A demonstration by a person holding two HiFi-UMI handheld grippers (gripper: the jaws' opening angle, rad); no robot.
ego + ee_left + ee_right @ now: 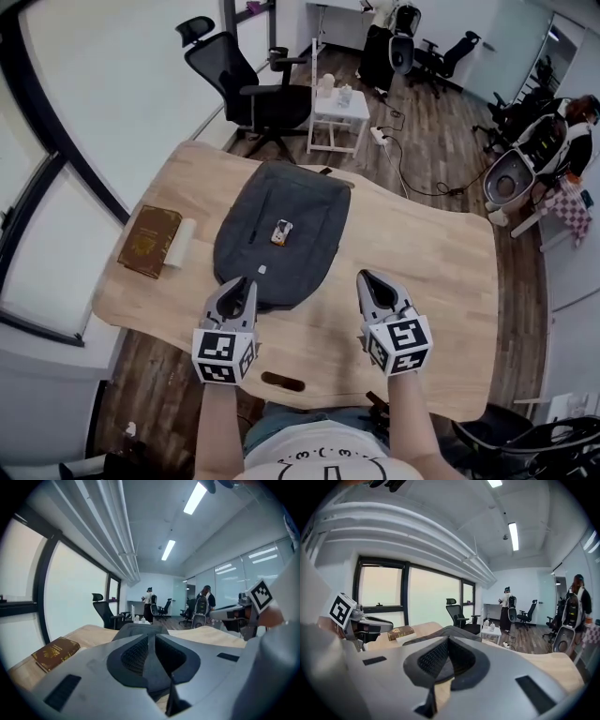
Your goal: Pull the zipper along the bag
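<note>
One dark grey bag [302, 199] lies flat mid-counter [422, 272], a small tag [281, 232] on its panel and one brown book [148, 241] to its left. Your two tools are both clenched and empty (pads meeting): the left tool [247, 281] at the bag's near edge, the right tool [365, 277] over bare wood beside it.
</note>
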